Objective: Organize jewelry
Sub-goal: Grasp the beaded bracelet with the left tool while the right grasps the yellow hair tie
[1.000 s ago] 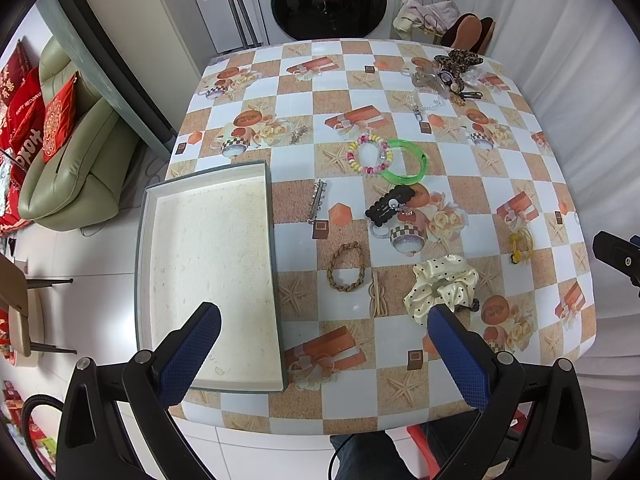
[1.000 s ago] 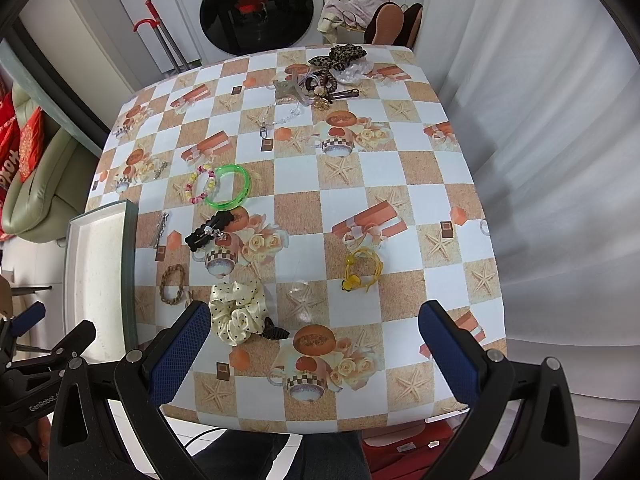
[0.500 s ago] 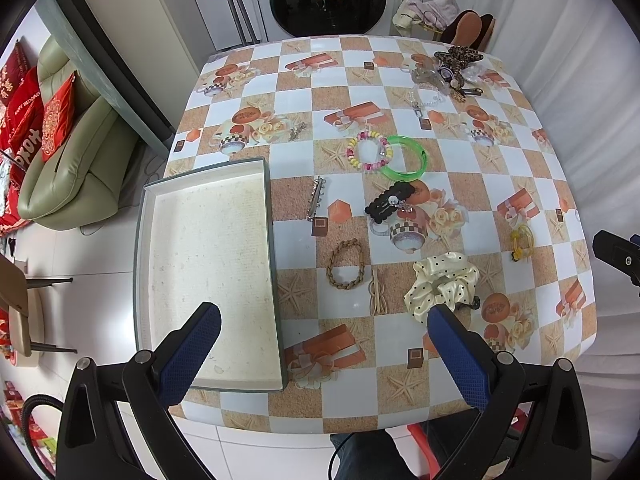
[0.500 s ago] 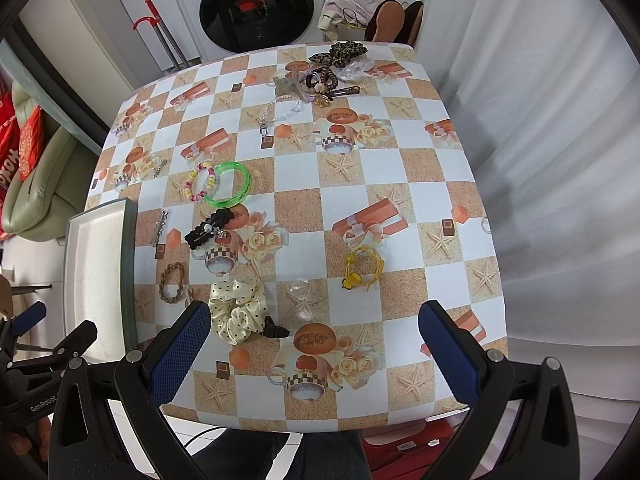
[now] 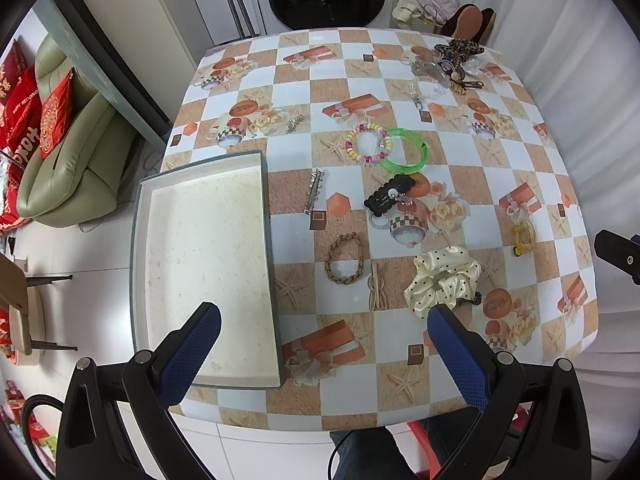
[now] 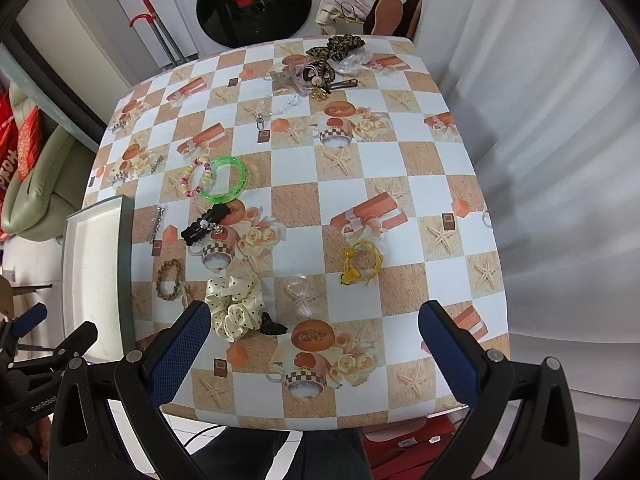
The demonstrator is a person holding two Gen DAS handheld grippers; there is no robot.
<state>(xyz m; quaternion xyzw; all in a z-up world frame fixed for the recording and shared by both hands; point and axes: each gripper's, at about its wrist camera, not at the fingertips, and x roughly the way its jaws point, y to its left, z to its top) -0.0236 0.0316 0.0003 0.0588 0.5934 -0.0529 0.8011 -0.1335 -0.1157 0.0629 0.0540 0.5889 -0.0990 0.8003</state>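
Tray [image 5: 208, 248] is sitting at the left edge of the bench [image 5: 400, 392], nothing in it. Going right: braided bracelet [image 5: 345, 257], cream scrunchie [image 5: 442, 278], yellow hair tie [image 5: 523, 237], all lying loose on the bench. Left tongs [image 5: 324, 354] and right tongs [image 6: 314, 354] are both hovering wide open over the near edge, gripping nothing.

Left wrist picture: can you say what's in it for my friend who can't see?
An open left gripper hangs over a checkered table with an empty white tray on its left side. Scattered beside it lie a braided bracelet, a cream scrunchie and a green bangle.
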